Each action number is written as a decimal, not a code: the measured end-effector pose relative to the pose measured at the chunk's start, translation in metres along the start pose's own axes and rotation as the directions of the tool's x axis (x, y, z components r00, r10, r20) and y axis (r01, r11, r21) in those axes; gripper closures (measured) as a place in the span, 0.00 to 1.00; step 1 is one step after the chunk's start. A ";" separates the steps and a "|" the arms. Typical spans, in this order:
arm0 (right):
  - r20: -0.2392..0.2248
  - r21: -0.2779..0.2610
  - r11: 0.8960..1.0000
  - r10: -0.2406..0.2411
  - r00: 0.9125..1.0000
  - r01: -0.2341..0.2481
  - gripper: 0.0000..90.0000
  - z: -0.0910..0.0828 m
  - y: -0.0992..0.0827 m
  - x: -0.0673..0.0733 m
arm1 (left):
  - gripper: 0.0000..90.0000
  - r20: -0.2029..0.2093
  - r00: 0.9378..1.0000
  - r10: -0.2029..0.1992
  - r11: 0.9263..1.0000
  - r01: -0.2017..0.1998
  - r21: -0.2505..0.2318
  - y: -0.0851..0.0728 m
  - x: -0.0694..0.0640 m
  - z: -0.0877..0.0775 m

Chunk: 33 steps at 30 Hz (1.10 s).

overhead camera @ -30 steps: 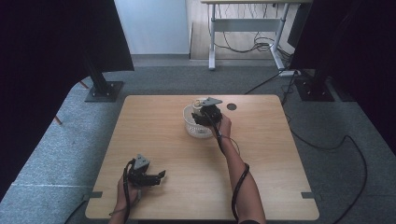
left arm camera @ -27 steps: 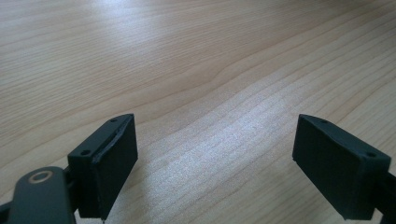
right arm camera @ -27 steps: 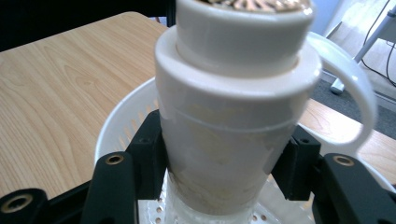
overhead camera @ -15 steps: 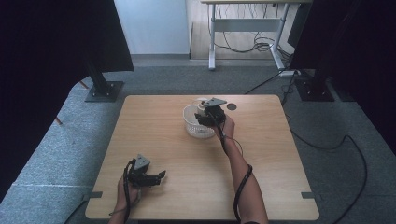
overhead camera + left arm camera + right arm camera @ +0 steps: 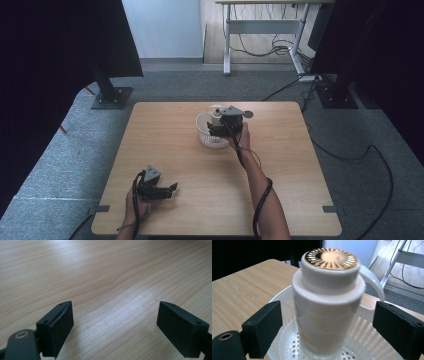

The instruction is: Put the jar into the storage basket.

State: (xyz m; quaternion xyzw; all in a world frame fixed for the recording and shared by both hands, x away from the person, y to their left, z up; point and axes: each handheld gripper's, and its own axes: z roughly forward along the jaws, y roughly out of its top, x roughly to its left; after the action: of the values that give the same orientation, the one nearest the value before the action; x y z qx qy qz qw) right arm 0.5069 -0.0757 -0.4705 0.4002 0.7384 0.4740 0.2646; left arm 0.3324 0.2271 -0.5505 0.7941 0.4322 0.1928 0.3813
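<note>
Right gripper (image 5: 327,332), jaws now spread around the upright bottle (image 5: 328,302) in the white basket (image 5: 364,337) near the table's far edge, suggesting release; left gripper (image 5: 115,332) idle, jaws spread

Left tongs (image 5: 172,188): black body, grey three-cornered plate on top, black cable along forearm. Right tongs (image 5: 210,131): same black build, grey plate, cable coiled round bare forearm. Jaw pads flat, rectangular, matte black, two small screw holes each; brass-ringed hole lower left.
</note>
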 end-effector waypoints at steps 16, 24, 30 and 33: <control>-0.068 -0.079 0.997 -0.002 0.998 -0.003 0.11 -0.058 -0.025 -0.011 | 0.15 -0.025 0.999 0.022 1.000 -0.021 0.021 0.001 -0.003 0.002; -0.108 -0.123 0.992 0.009 0.994 -0.022 0.12 -0.099 -0.049 -0.016 | 0.15 -0.035 0.999 0.032 0.999 -0.031 0.031 0.001 -0.004 0.002; -0.128 -0.138 0.990 0.001 0.992 -0.018 0.12 -0.128 -0.073 -0.015 | 0.15 -0.042 0.999 0.033 0.999 -0.032 0.033 0.001 -0.005 0.003; -0.129 -0.131 0.991 -0.020 0.991 0.003 0.11 -0.141 -0.084 -0.015 | 0.15 -0.044 0.998 0.037 0.999 -0.036 0.036 0.001 -0.005 0.003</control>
State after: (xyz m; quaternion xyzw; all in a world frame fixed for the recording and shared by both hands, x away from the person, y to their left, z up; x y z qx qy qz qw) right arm 0.3775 -0.1768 -0.4890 0.3458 0.7239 0.5448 0.2442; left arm 0.3325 0.2211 -0.5514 0.8039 0.4295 0.2099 0.3538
